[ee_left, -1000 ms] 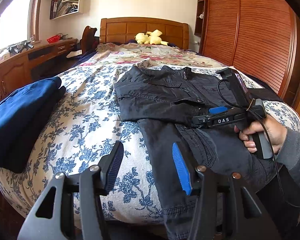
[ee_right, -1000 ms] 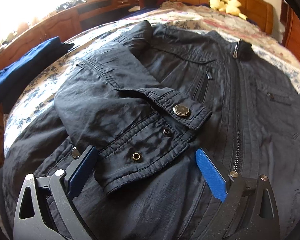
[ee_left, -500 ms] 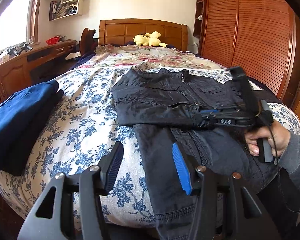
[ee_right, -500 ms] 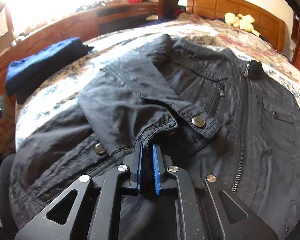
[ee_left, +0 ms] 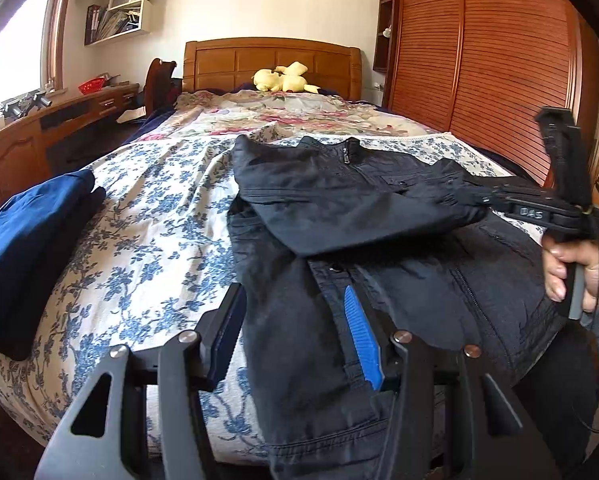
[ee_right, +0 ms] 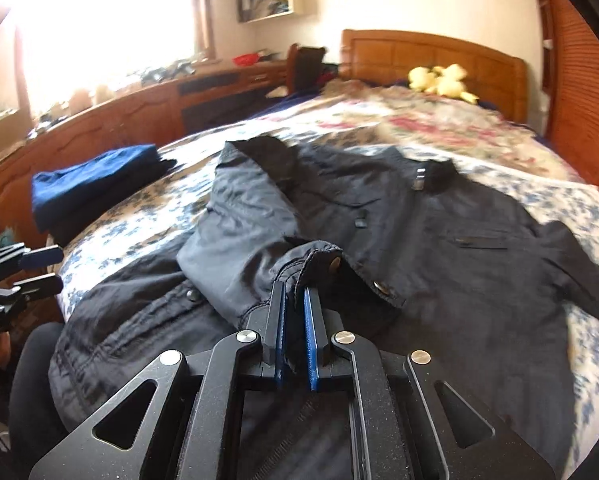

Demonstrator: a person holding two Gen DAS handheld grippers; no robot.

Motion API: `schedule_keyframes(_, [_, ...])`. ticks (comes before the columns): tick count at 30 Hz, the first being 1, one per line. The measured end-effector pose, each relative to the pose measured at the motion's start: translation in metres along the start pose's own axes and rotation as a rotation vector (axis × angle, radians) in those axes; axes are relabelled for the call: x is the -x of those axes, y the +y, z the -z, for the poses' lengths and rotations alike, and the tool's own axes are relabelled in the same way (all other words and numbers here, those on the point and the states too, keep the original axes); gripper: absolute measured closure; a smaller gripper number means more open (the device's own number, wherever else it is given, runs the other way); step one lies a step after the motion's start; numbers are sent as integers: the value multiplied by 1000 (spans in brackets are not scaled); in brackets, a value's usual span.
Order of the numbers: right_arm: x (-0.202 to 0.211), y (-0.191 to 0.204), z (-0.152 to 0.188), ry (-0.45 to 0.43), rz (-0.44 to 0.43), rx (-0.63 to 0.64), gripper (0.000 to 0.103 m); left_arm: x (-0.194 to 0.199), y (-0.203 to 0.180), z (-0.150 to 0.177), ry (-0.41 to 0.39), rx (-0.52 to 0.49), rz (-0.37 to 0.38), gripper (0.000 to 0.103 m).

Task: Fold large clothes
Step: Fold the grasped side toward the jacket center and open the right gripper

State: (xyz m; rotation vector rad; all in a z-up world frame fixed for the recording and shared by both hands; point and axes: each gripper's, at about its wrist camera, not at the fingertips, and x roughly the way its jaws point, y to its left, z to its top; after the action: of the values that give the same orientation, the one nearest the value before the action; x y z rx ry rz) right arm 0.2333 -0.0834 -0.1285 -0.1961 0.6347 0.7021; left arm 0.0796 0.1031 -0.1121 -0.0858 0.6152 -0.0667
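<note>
Black cloth fills the near part of the bed (ee_left: 147, 216): it is a big zip-up jacket (ee_left: 399, 264), lying front side up on the blue flowered sheet. Its collar points to the wooden headboard (ee_left: 271, 60) and its bottom edge hangs over the end of the bed near you.

Your right gripper (ee_right: 294, 320) has its two blue pads pressed close together, and they pinch the cuff (ee_right: 319, 258) of one sleeve. A round snap button sits on that cuff, just past the pads. The sleeve (ee_left: 359, 216) lies across the chest of the jacket. In the left wrist view you can see your right hand (ee_left: 575, 268) holding that gripper's handle at the right edge of the jacket.

Your left gripper (ee_left: 295, 336) has its fingers spread apart. It hangs over the bottom left part of the jacket. The right finger with the blue pad (ee_left: 361, 336) is over the black cloth and the left finger is by the jacket's side edge. The fingers are not squeezing the cloth.

A folded blue garment (ee_left: 27, 248) lies on the left side of the bed, well apart from the jacket. A yellow plush toy (ee_left: 283, 80) sits by the headboard.
</note>
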Motion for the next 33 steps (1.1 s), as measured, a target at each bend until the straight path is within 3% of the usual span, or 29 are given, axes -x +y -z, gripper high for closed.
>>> schedule_keyframes(7, [51,-22,19,-50,78,-16,97,-7,-21,-9,7,-31,23,53])
schedule_keyframes(13, [72,-36,35,-73,170,-7,97,-27,-38,-19,14,-56,39,53])
schedule_keyframes(28, [43,-54,95,95,149,-106,95,-107,-58,-65,-13,-77,65,53])
schedule_keyframes(33, [54,-61,104,92,172,-149,72,-123,-62,-57,-18,-87,82,53])
